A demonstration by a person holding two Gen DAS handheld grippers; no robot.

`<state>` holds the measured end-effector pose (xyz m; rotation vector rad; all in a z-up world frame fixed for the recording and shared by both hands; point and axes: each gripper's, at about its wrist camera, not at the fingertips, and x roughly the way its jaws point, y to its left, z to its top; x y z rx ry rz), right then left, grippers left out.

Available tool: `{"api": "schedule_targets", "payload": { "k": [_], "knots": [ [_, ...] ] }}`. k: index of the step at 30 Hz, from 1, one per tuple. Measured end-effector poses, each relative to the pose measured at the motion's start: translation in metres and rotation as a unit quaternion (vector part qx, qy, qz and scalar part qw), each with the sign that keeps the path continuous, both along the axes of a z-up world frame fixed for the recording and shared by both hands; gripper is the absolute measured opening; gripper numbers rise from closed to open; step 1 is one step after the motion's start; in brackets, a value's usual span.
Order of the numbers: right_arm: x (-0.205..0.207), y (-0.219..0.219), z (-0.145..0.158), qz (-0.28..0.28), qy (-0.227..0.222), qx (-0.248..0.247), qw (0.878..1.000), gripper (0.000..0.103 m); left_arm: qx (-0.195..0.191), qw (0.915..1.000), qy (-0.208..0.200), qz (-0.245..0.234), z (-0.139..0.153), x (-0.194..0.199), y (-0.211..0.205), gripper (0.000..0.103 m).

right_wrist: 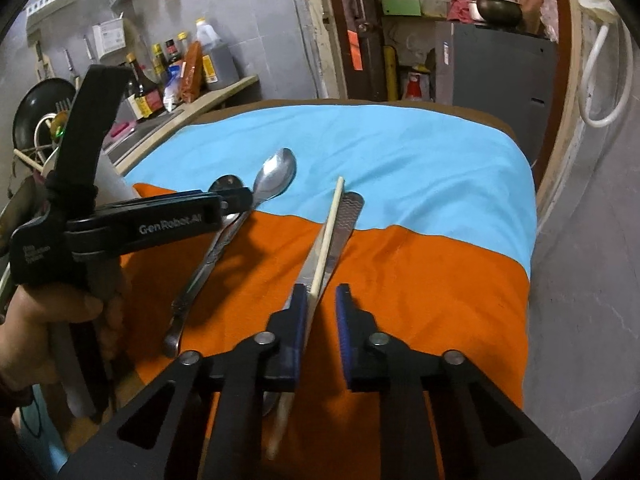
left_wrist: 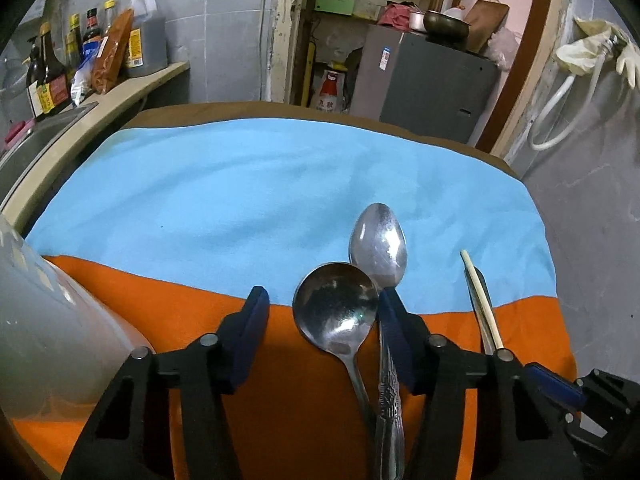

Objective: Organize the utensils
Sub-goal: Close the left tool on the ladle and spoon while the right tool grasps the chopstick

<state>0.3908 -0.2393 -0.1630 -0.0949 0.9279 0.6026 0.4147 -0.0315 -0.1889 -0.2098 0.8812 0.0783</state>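
Utensils on desk [left_wrist: 248, 128], laid over blue cloth [left_wrist: 240, 184] and orange cloth [left_wrist: 168, 312]. Far left: pale container [left_wrist: 48, 320], wall only in left wrist view; in right wrist view appears to hold a fork and sticks, blurred, contents uncertain. Left hand-held gripper [left_wrist: 322, 300] low over orange cloth, wide open, nothing held. Round ladle spoon [left_wrist: 336, 308] between its pads, bowl facing up, handle running back toward camera. Oval spoon [left_wrist: 379, 246] just right of ladle, bowl on blue cloth, patterned handle passing under right blue pad [left_wrist: 394, 332]; bowls overlap at edge. Further right: chopstick [left_wrist: 482, 300] lying along a flat metal handle [right_wrist: 348, 216], probably knife or spatula, cannot tell which. Right hand-held gripper [right_wrist: 322, 292] partly open, nothing held, chopstick and metal handle running up between pads, touching or just beside left pad [right_wrist: 298, 320].

Risks, judged:
- Left closing here: may catch both spoons, since they touch and the oval handle sits under pad; one could slip out or drag cloth.
- Right closing: may pinch chopstick plus metal handle together; thin round stick likely to roll or pivot out.
- Two hand-held grippers near each other; collision possible on lift toward container.
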Motion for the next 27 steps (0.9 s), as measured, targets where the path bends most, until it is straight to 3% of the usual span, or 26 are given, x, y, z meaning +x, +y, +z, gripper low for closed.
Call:
{"api": "schedule_targets", "payload": {
  "k": [9,16,18,21,23,27],
  "knots": [
    [0.010,-0.024,-0.005,-0.096,0.010,-0.017,0.995,0.006,-0.006,1.0000,0.003,0.003,0.003,0.004,0.000,0.040],
    [0.021,-0.016,0.002,-0.072,0.010,0.007,0.997,0.009,0.003,1.0000,0.005,0.000,0.002,0.008,-0.004,0.039],
    [0.027,-0.009,0.005,-0.063,0.007,0.016,0.998,0.011,0.001,1.0000,0.003,0.004,0.001,0.007,-0.003,0.038],
    [0.038,0.002,0.007,-0.048,0.007,0.024,0.999,0.023,-0.007,0.9999,-0.002,0.009,0.002,0.005,0.000,0.035],
    [0.044,0.008,0.006,-0.041,0.004,0.023,0.999,0.024,-0.014,0.9998,-0.005,0.009,0.002,0.004,0.003,0.035],
    [0.064,0.019,-0.006,-0.043,0.038,0.011,0.998,0.023,-0.034,0.9993,-0.012,0.009,0.004,0.001,0.008,0.035]
  ]
}}
